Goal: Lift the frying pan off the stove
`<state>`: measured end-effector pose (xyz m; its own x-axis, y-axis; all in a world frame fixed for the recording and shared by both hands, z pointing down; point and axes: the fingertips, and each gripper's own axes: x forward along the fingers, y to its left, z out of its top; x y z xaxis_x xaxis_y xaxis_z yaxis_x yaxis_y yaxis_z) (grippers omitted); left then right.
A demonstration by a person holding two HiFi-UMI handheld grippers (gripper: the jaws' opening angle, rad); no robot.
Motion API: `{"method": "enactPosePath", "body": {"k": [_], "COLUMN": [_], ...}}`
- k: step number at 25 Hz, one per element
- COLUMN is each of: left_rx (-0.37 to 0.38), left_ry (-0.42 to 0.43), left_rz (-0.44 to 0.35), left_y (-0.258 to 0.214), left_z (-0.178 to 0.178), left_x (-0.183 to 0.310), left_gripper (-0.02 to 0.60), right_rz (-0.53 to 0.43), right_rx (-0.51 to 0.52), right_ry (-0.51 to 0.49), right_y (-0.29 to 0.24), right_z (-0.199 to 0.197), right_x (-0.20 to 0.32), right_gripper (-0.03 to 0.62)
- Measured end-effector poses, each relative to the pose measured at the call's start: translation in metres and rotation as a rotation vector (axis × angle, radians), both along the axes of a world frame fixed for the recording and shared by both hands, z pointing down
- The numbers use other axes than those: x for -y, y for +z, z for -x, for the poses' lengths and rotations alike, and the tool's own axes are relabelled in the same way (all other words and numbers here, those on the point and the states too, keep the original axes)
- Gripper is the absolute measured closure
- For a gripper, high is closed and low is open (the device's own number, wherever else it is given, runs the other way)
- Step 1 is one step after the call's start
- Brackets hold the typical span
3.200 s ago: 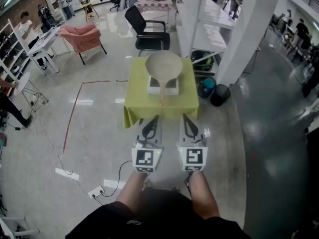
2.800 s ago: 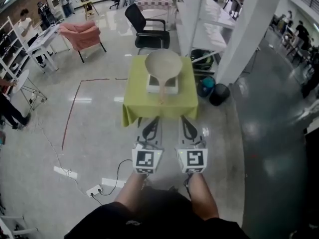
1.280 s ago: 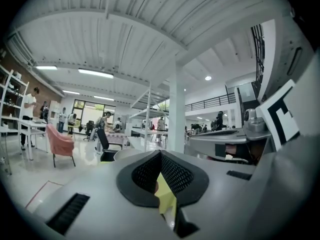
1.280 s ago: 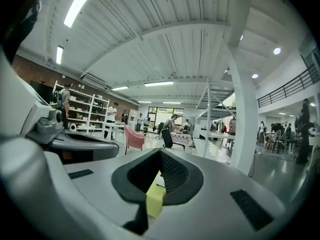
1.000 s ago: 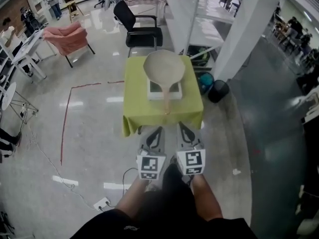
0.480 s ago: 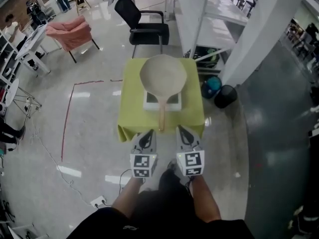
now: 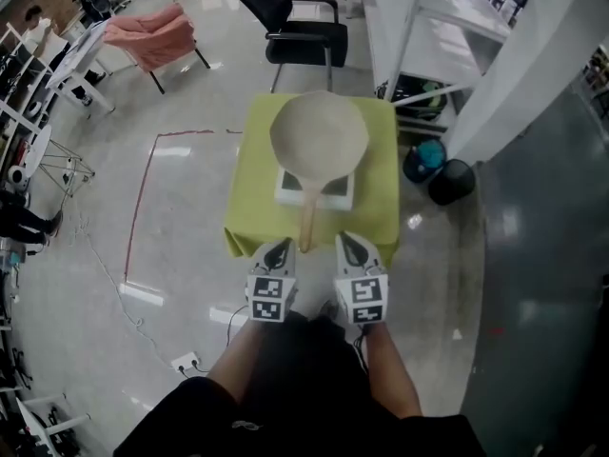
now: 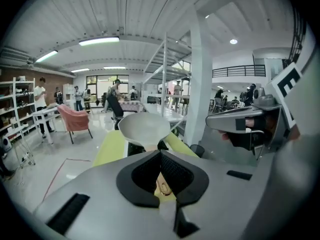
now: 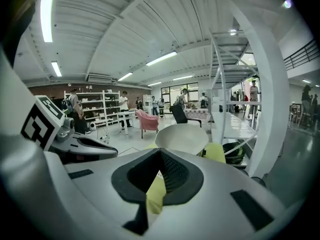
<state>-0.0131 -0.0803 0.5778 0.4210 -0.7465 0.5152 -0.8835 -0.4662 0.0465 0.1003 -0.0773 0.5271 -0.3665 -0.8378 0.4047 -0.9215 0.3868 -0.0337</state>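
Observation:
A pale beige frying pan [image 7: 319, 137] rests on a white stove [image 7: 288, 189] on a small table with a yellow-green cloth [image 7: 250, 198]. Its wooden handle [image 7: 306, 222] points toward me, ending near the table's front edge. My left gripper [image 7: 279, 248] and right gripper [image 7: 350, 244] hover side by side just short of that edge, flanking the handle tip, both shut and empty. In the left gripper view the pan [image 8: 143, 127] sits ahead beyond the closed jaws, with the handle end [image 8: 163, 187] showing in the gap. The right gripper view shows the pan [image 9: 181, 138] ahead.
A black office chair [image 7: 298, 19] stands behind the table. A white shelving frame [image 7: 433, 8] and a white pillar [image 7: 533, 65] rise on the right, with a teal ball [image 7: 425, 154] and a dark bin [image 7: 452, 181] at their foot. A pink chair [image 7: 152, 36] is far left.
I have walked up to the table: it and the pan have come closer, and both grippers now reach its front edge beside the handle. Both jaws stay shut.

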Motion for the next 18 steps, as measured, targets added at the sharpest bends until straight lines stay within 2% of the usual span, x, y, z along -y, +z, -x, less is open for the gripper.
{"method": "enactPosePath", "body": {"k": [5, 15, 18], "left_rx": [-0.03, 0.004, -0.017], "left_ry": [-0.003, 0.003, 0.014], "left_rz": [0.16, 0.245, 0.27], "left_y": [0.035, 0.085, 0.091], "left_z": [0.001, 0.001, 0.0], "left_x": [0.005, 0.032, 0.041], "left_gripper": [0.538, 0.538, 0.538], "right_rz": [0.047, 0.124, 0.143], "right_rx": [0.01, -0.003, -0.011], "right_ry": [-0.03, -0.045, -0.042], "right_y": [0.021, 0.056, 0.06], "right_z": [0.001, 0.008, 0.008], "right_x": [0.014, 0.04, 0.051], "right_gripper": [0.579, 0.579, 0.579]}}
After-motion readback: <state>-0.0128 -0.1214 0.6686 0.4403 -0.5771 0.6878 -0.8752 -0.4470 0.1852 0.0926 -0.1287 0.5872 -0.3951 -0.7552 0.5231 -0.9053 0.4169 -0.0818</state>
